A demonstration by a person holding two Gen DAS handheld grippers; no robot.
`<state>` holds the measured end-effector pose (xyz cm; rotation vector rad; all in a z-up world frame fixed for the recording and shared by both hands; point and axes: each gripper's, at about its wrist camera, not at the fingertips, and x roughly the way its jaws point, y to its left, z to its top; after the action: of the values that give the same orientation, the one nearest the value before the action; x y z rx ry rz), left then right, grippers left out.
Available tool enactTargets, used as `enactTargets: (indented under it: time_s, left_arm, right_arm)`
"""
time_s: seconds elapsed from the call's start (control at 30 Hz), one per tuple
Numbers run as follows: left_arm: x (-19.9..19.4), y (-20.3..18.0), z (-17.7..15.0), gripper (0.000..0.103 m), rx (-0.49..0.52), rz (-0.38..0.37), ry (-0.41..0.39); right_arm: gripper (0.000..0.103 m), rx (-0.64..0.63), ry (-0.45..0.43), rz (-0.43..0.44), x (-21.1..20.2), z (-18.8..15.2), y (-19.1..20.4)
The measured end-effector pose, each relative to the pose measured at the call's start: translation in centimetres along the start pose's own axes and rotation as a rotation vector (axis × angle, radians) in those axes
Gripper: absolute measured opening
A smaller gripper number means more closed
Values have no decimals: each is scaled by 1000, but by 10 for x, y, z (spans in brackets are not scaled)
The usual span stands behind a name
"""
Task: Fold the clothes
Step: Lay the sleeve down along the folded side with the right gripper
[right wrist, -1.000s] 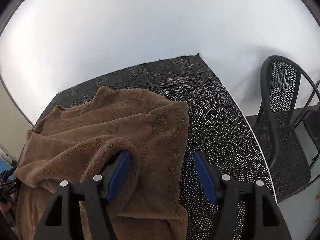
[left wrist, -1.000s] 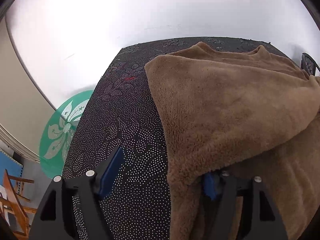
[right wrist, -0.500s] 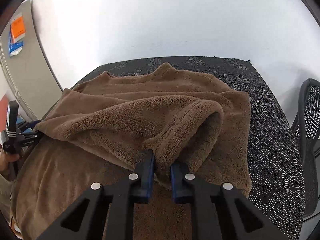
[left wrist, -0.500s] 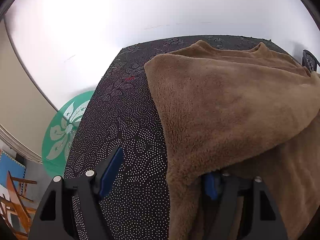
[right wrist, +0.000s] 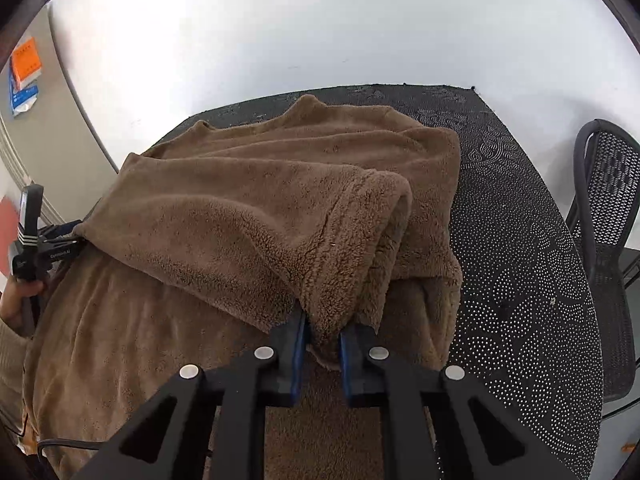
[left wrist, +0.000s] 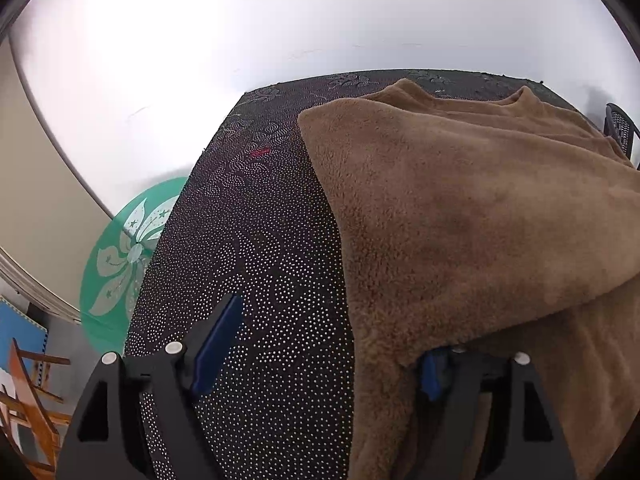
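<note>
A brown fleece garment [left wrist: 460,220] lies spread on a table under a black dotted cloth [left wrist: 260,240]. My left gripper [left wrist: 332,336] sits at the garment's left edge, jaws wide and opening. Its left pad [left wrist: 218,344] is bare over the cloth, and fleece drapes over the right finger. In the right wrist view, my right gripper [right wrist: 323,320] pinches a thick fold of the fleece [right wrist: 240,220] between its blue pads, the jaws easing open slightly. That fold is lifted over the lower layer. The left gripper [right wrist: 40,248] shows at the fold's far left corner, held by a hand [right wrist: 16,300].
A black mesh chair [right wrist: 608,220] stands past the table's right edge. Left of the table are a green disc with a white flower [left wrist: 128,252] and a wooden frame [left wrist: 28,392]. A white wall runs behind. Bare dotted cloth [right wrist: 520,260] shows right of the garment.
My right gripper went from open around the fleece's edge to shut on it, then carried the fold across the garment. My left gripper has not moved.
</note>
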<state>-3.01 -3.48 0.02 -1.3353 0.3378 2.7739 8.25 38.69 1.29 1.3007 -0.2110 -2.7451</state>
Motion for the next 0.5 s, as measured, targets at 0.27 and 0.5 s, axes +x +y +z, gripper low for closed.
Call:
enactTargets:
  time_s: [0.27, 0.5]
  left_arm:
    - [-9, 3, -2, 80, 15, -13, 10]
    - [-27, 11, -12, 81, 35, -53, 23]
  right_arm:
    - [51, 57, -45, -17, -15, 0, -9]
    - [51, 194, -122, 38, -31, 14, -34]
